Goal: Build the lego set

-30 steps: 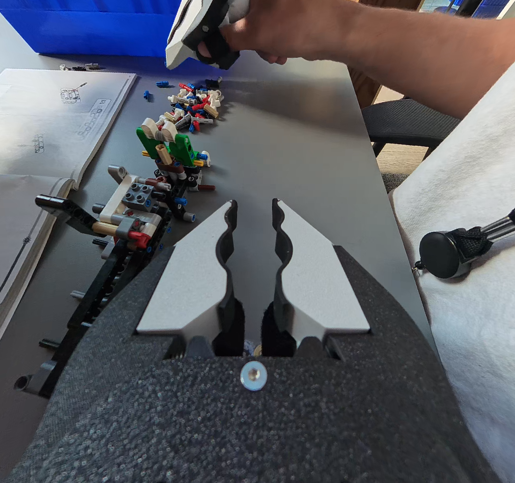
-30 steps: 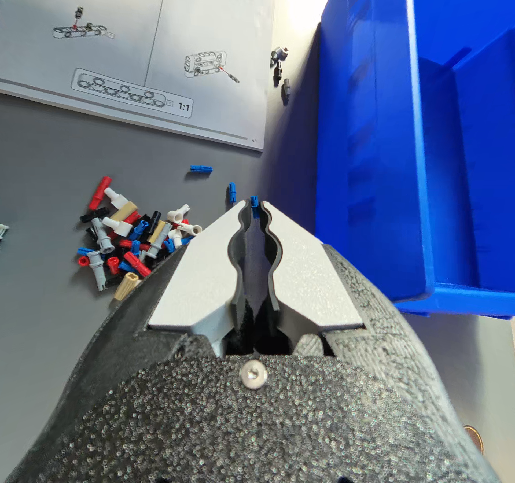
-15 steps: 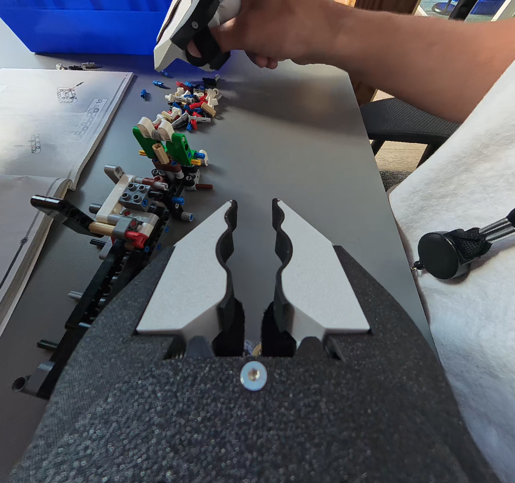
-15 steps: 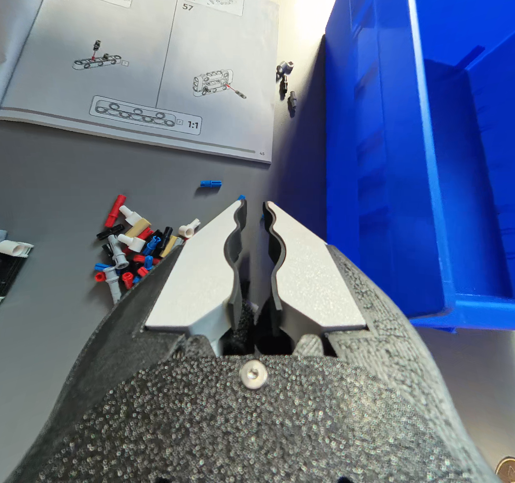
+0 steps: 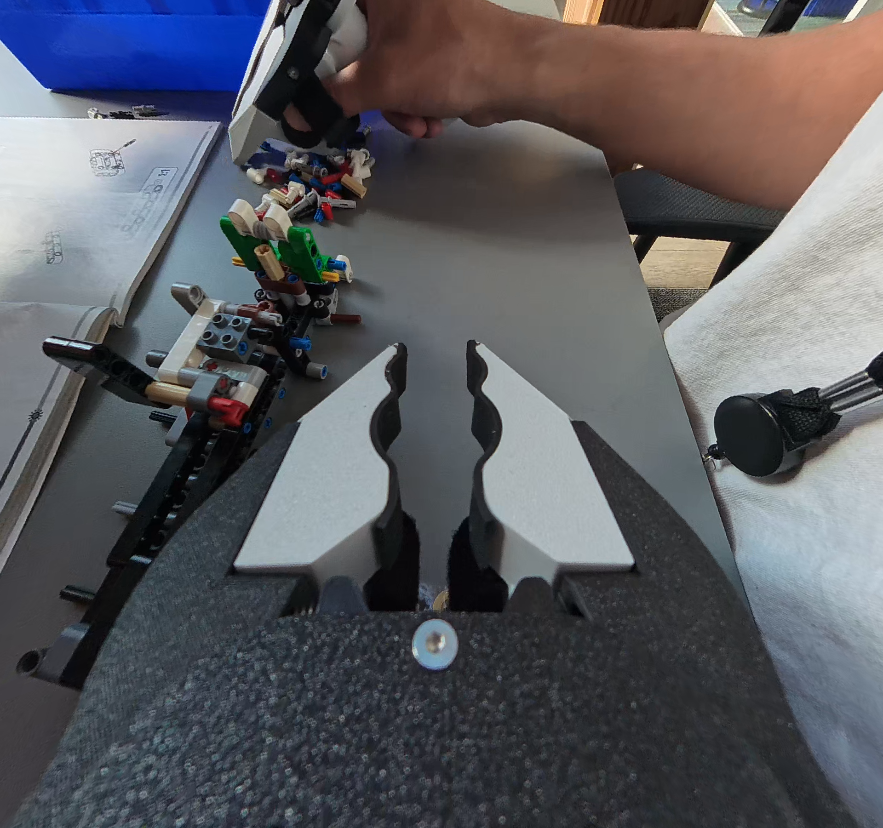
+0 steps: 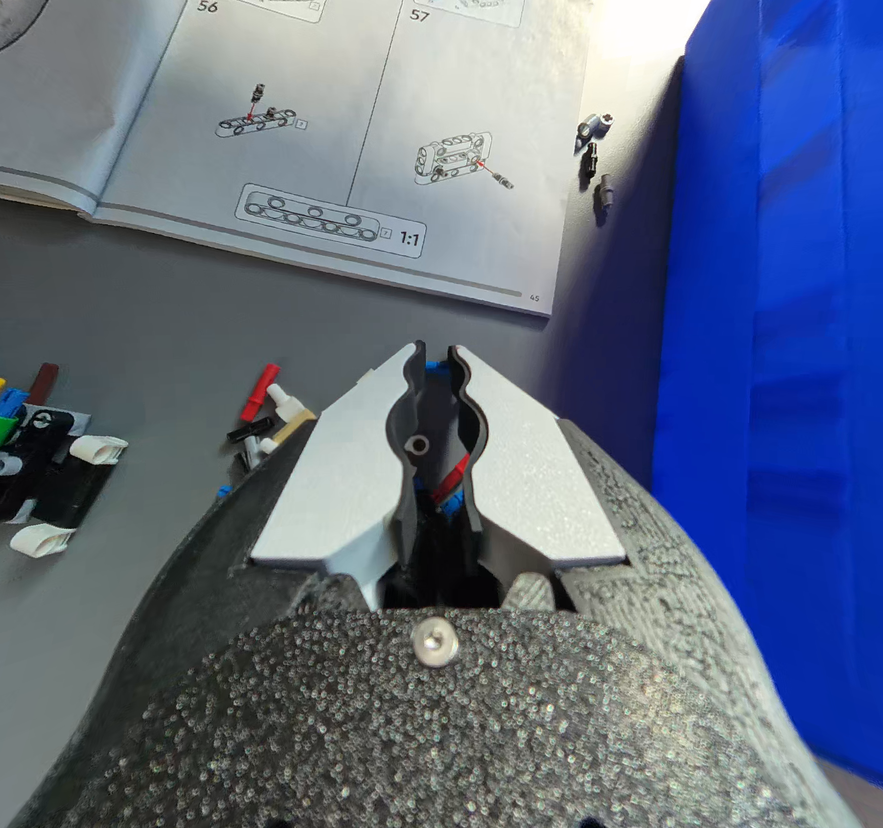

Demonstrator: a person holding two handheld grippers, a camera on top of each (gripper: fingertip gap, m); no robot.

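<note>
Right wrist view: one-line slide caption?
Right gripper tips straddle a small blue plastic pin on the grey table.

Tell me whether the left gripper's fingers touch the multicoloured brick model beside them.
Apart. In the left wrist view, bare grey table separates the left gripper from the model; its open fingers hold nothing.

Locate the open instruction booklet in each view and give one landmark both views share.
Left wrist view: instruction booklet lies along the left edge, left of the brick model.
Right wrist view: booklet fills the upper left, beyond the tongs.
Shared landmark: the blue bin beside the booklet.
</note>
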